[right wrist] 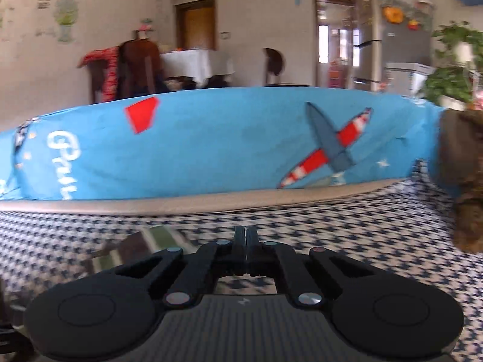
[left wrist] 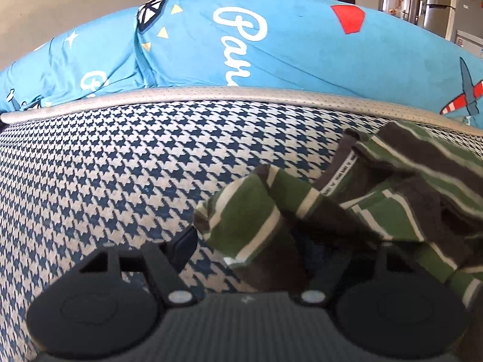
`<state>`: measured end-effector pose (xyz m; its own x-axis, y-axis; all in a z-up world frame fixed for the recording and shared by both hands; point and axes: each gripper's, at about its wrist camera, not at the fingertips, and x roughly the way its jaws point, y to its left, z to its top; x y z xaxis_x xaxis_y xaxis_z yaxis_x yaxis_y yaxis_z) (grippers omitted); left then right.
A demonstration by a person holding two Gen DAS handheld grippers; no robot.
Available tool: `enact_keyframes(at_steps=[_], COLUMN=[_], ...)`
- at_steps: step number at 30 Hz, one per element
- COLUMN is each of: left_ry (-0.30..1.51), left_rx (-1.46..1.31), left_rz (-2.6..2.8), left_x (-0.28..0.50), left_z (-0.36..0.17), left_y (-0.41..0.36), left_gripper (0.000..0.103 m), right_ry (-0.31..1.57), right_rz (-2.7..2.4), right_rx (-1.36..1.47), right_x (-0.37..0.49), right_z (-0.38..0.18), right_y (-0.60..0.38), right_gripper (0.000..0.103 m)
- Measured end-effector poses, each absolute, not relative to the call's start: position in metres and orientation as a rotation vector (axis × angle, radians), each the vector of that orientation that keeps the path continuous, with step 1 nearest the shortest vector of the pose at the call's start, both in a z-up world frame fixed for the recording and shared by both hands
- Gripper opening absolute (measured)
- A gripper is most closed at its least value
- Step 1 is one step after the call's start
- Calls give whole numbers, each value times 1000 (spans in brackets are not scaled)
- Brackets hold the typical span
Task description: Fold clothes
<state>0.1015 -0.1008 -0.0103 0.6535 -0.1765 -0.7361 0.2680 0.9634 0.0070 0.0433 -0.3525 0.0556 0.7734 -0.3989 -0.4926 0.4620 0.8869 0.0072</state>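
A green, brown and white striped garment (left wrist: 347,199) lies crumpled on the houndstooth seat cover (left wrist: 120,175), on the right of the left wrist view. My left gripper (left wrist: 271,256) stands open: its left finger (left wrist: 181,250) is bare and the cloth drapes over its right finger. In the right wrist view a blurred part of the striped garment (right wrist: 142,247) lies left of my right gripper (right wrist: 245,238), which is shut with its fingertips pressed together and no cloth visible between them, low over the houndstooth cover (right wrist: 362,241).
A blue cushion with aeroplane print (left wrist: 271,48) (right wrist: 241,144) rises behind the seat, past a grey piped edge (left wrist: 241,95). A brown furry thing (right wrist: 462,181) stands at the right. Beyond are chairs, a white-clothed table (right wrist: 193,63), a fridge and a plant (right wrist: 449,69).
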Motion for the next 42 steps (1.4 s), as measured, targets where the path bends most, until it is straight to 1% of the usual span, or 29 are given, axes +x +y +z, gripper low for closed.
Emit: enact_keyframes(at_steps=[1,2,8,9,10,11,12,13,14,16,19,23,25,31,35,36,37,38,39,40,41,42], left_ry=[819,818,799,803,811,821,832,841,847,854,866,902,916,931,918,915,913,911,907,901,894,889], left_rx=[112,105,94,88,76,62,49,41,34,25,13,-6,-12,-20,22,31,38,44,52,63,73,79], left_rz=[-247,-241,-221,-224,-230,-237,-246,-253,-261,-276,-292,-308,-315,-326,-334,-337,-343,-348,-354,-362,-370,-376], left_x=[101,100,96,96,97,97,98,98,97,94,94,96,97,99,96,96,96,96,96,96,96,96], left_z=[-9,-8,0,0,0,-1,-2,-2,-2,-2,-4,-9,-12,-20,-23,-23,-23,-23,-22,-22,-21,-20], left_y=[-100,-98,-92,-91,-90,-88,-86,-84,-83,-81,-81,-85,-87,-94,-103,-105,-107,-109,-111,-113,-114,-116], left_gripper=[83,85,85,85,86,86,86,88,89,97,98,99,102,103,103,102,101,100,96,91,88,81], right_ry=[519,534,592,603,613,620,624,624,622,627,643,659,677,721,729,730,733,736,740,743,744,743], right_rz=[-478,-475,-355,-340,-327,-317,-307,-300,-296,-288,-272,-246,-220,-177,-145,-129,-121,-118,-116,-113,-108,-106], right_rx=[162,194,230,235,238,239,239,239,239,242,248,244,248,273,217,209,198,184,170,156,155,162], right_x=[43,43,48,49,50,51,52,53,53,55,59,66,70,79,83,83,84,85,87,88,89,89], right_z=[54,53,46,45,43,41,39,38,37,34,29,24,21,10,9,9,8,8,8,8,7,7], right_y=[-359,-365,-363,-360,-359,-357,-356,-355,-355,-356,-358,-356,-355,-353,-340,-336,-333,-330,-326,-323,-321,-321], right_gripper=[3,3,5,9,18,25,41,52,55,59,64,68,71,73,73,68,56,51,44,31,25,21])
